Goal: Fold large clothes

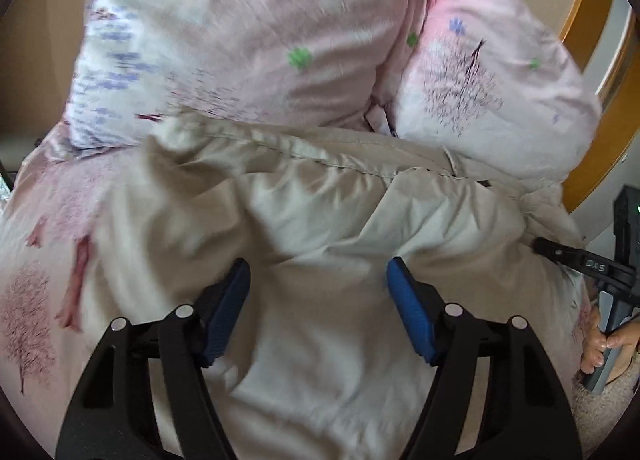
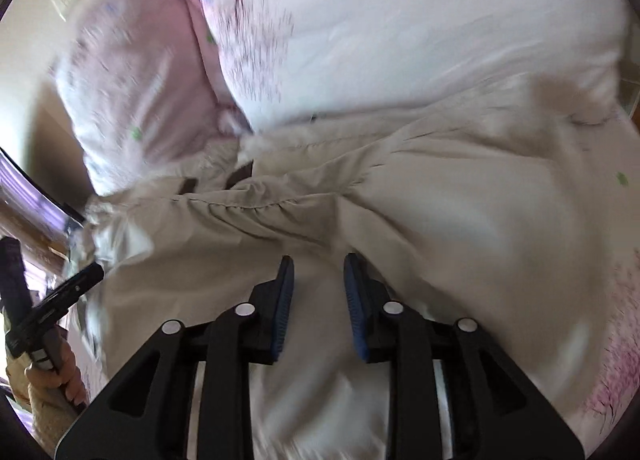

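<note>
Blue pads (image 1: 236, 300) of my left gripper (image 1: 318, 292) stood wide apart, released, with beige cloth (image 1: 320, 212) spread between and below them; nothing was pinched. That cloth was a large garment, rumpled, with a stitched seam (image 1: 320, 160) running across just ahead of my fingertips. Beyond the seam lay a pink bedcover (image 1: 240, 20) printed with trees and small green and purple flowers, bunched into two rounded humps. Off to the right of my left jaws I saw the black tip of my other tool (image 1: 576, 256) touching the garment's edge, with my hand (image 1: 608, 340) on its handle, and a curved wooden rail (image 1: 588, 0) further out.

My right gripper (image 2: 318, 284) was also released, its pads (image 2: 284, 300) set closer together than the left pair but with a clear gap, hovering over the same beige cloth (image 2: 440, 200). Whether those pads touched the fabric I could not tell; the view was smeared by motion. Ahead of them ran a gathered seam (image 2: 248, 202), then the pink bedcover (image 2: 400, 20). Left of those jaws sat my left tool (image 2: 60, 292) in my hand (image 2: 60, 376).
</note>
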{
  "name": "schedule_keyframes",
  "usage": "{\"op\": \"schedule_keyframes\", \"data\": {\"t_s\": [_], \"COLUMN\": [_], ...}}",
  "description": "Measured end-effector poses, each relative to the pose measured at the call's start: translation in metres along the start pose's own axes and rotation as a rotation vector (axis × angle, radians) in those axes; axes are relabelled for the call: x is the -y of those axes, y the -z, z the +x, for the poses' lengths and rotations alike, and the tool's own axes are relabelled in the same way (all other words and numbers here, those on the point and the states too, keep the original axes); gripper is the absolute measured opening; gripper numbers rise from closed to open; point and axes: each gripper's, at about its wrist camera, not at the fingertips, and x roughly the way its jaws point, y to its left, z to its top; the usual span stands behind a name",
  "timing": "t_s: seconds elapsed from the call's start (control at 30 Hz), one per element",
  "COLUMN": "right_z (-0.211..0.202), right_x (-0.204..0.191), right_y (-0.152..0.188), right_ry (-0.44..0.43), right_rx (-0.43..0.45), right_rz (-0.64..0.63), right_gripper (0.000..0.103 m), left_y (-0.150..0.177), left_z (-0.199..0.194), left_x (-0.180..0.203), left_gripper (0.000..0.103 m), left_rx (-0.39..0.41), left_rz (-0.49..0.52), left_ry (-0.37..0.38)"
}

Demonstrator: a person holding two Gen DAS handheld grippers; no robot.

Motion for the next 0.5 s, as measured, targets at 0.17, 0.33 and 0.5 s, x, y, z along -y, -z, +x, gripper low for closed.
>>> {"op": "schedule_keyframes", "data": {"t_s": [0.17,0.33,0.5], "right_z": [-0.045,0.002,0.016], "right_x": [0.034,0.077,0.079], "right_y": [0.013,0.011,0.01], "right_ry": [0.114,0.181,0.216], "right_rx": [0.178,0.022,0.023], "right_rz": [0.019,0.149,0.156], "right_gripper": [0.035,0.027,0.028], "left_y": [0.012,0.014,0.011], "left_z": [-0.028,-0.003,0.011], "left_x": [-0.026,-0.049,-0.054], "left_gripper": [0.071,0.07,0.073], "left_rx": [0.062,0.02,0.027], "left_rz": [-0.021,-0.094,-0.134], "left_ry": [-0.087,-0.125,-0.118]}}
